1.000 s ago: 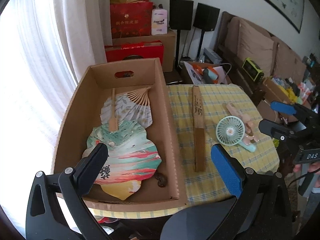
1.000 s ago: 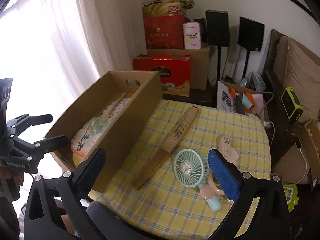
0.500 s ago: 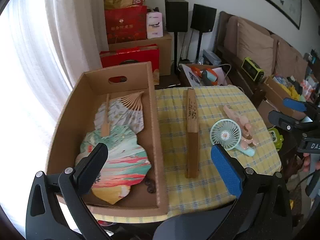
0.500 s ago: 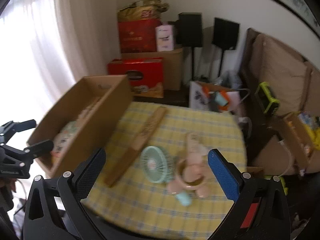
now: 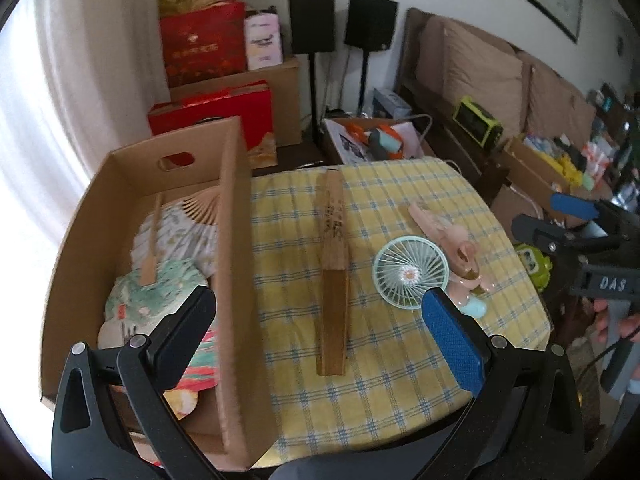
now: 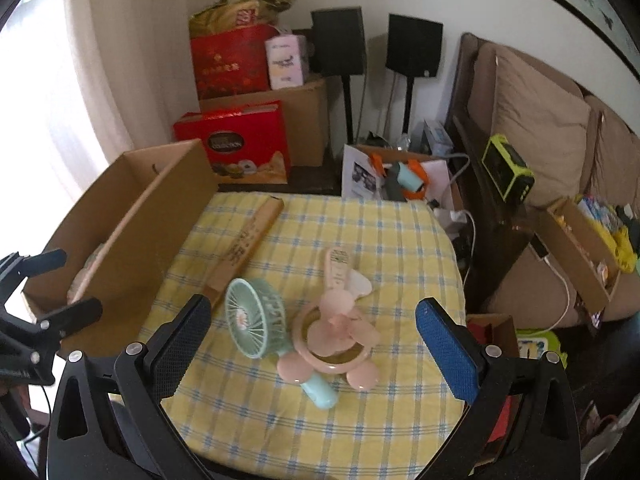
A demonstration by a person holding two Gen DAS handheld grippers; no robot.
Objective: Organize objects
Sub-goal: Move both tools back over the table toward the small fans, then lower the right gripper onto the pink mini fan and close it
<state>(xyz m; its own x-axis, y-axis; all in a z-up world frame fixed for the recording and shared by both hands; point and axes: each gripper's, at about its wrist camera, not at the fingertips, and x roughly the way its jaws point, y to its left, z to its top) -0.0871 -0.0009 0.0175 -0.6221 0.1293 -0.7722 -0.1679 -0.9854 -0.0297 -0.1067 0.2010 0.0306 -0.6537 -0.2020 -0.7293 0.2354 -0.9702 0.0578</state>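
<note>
Swinging both grippers right of where you held them a second ago.

Your right gripper (image 6: 308, 344) gapes wide and empty above the mint fan (image 6: 256, 326) and pink fan (image 6: 340, 332); your left gripper (image 5: 320, 332), equally open, now frames the folded fan (image 5: 334, 264) beside the cardboard box (image 5: 236, 280). All sit on the yellow checked tablecloth (image 6: 400, 248), with speakers (image 6: 338, 42) and sofa cushions (image 6: 532, 120) beyond.

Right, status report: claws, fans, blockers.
Left claw open, empty. Right claw open, empty, above mint fan and pink fan. Folded fan on cloth beside cardboard box. No blockers.
</note>
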